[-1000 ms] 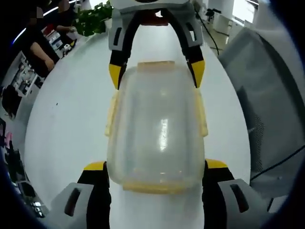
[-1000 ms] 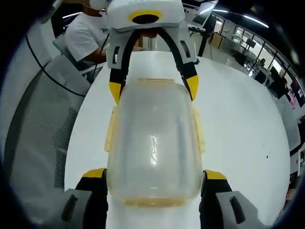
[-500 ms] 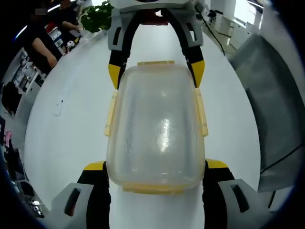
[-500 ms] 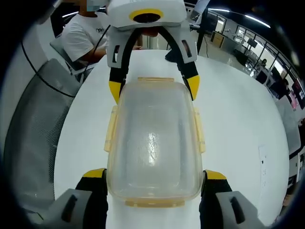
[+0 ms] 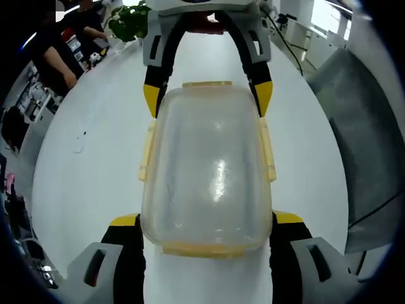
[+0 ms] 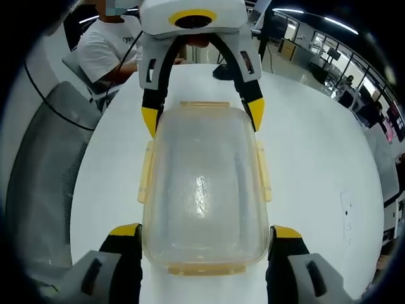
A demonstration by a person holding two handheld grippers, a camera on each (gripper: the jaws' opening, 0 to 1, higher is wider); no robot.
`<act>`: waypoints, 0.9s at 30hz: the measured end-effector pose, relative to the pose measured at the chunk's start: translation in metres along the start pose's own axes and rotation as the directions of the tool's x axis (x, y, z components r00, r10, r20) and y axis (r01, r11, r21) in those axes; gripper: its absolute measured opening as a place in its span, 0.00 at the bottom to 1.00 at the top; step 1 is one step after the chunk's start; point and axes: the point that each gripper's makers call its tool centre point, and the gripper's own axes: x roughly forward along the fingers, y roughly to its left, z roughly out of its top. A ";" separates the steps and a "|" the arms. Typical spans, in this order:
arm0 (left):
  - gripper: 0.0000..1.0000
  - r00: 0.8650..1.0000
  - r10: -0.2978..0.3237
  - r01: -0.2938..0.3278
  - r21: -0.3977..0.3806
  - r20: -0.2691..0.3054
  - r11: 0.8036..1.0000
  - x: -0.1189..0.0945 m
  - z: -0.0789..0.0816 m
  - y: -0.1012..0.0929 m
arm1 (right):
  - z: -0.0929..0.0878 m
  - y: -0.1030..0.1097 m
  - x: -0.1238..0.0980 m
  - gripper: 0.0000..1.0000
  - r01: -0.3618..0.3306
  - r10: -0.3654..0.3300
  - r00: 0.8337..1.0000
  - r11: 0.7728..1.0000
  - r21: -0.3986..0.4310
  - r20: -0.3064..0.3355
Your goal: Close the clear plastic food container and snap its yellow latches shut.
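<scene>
Left gripper [image 5: 207, 221] spread wide, yellow-tipped jaws flanking the near end of the clear rectangular plastic food container [image 5: 207, 164]; right gripper [image 6: 207, 229] likewise parted at the opposite end. Lid on, yellow latches [image 6: 263, 171] along the sides, resting on the white table [image 5: 95, 145]

clear container [image 6: 204, 183] between both tongs [image 6: 204, 231]

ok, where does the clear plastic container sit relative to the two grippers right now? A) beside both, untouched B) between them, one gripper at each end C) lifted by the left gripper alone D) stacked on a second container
B: the clear plastic container with yellow latches lies on the white table, the left gripper straddling its near end and the right gripper its far end.
</scene>
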 end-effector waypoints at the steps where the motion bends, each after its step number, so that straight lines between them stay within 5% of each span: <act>1: 0.88 0.999 0.023 -0.022 -0.011 0.036 1.000 -0.001 0.005 0.003 | 0.003 0.000 0.000 0.98 0.002 -0.002 1.000 1.000 0.029 0.021; 2: 0.99 0.998 0.042 -0.041 -0.026 0.050 0.999 -0.001 0.008 0.005 | 0.003 -0.002 -0.004 0.99 0.028 -0.029 0.999 0.998 0.060 0.017; 5: 0.99 0.999 0.039 -0.039 -0.044 -0.003 0.998 -0.004 -0.001 0.005 | -0.005 -0.002 -0.006 0.99 0.035 -0.036 0.999 0.999 -0.038 -0.029; 9: 0.99 0.999 0.047 -0.046 -0.076 0.002 0.996 -0.007 -0.001 0.003 | -0.006 0.004 -0.008 0.99 0.039 -0.040 0.999 0.999 -0.014 -0.032; 15: 0.99 0.996 0.074 -0.066 -0.155 0.041 0.986 -0.017 0.002 -0.003 | -0.004 0.013 -0.015 0.99 0.039 -0.042 0.999 0.992 0.118 0.023; 27: 0.99 0.985 0.138 -0.102 -0.294 0.104 0.950 -0.034 0.003 -0.016 | -0.008 0.022 -0.034 0.99 0.120 -0.139 0.988 0.966 0.231 0.067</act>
